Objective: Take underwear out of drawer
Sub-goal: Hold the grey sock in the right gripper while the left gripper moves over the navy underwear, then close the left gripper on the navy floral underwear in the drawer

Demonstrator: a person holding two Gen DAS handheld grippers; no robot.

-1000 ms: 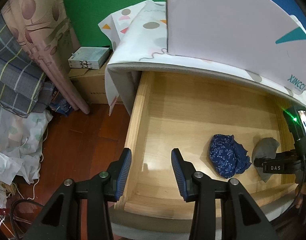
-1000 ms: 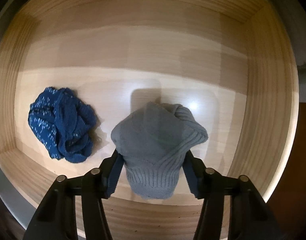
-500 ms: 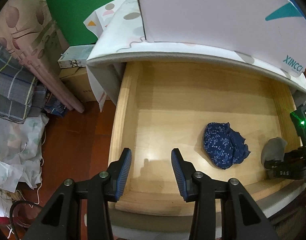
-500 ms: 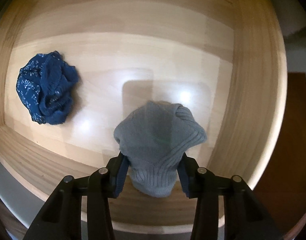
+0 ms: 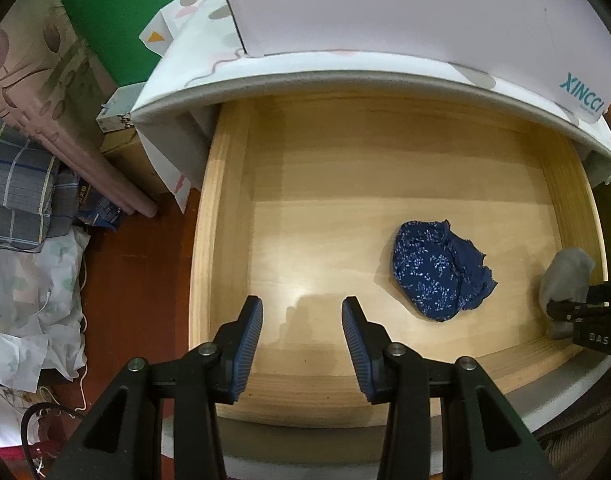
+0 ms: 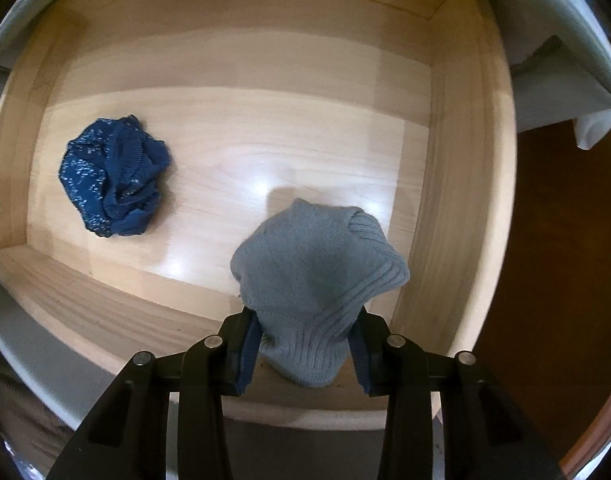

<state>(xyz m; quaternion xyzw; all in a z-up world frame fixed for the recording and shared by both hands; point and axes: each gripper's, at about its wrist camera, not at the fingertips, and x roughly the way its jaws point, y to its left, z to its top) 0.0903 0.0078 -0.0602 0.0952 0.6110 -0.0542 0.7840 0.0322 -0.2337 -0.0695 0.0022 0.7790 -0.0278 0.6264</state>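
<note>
The open wooden drawer (image 5: 225,208) holds a crumpled dark blue patterned underwear (image 5: 437,272), also in the right wrist view (image 6: 113,176). My right gripper (image 6: 305,348) is shut on a grey ribbed knit garment (image 6: 317,276) and holds it above the drawer's front right corner; it also shows at the right edge of the left wrist view (image 5: 565,276). My left gripper (image 5: 301,340) is open and empty, above the drawer's front left part, left of the blue underwear.
A white tabletop (image 5: 345,76) with a white box (image 5: 405,4) overhangs the drawer's back. Left of the drawer are red-brown floor (image 5: 137,280), piled fabrics (image 5: 21,184) and a cardboard box (image 5: 129,152).
My right gripper has closed on the grey garment and lifted it toward the drawer's front. My left gripper has shifted right, further over the drawer.
</note>
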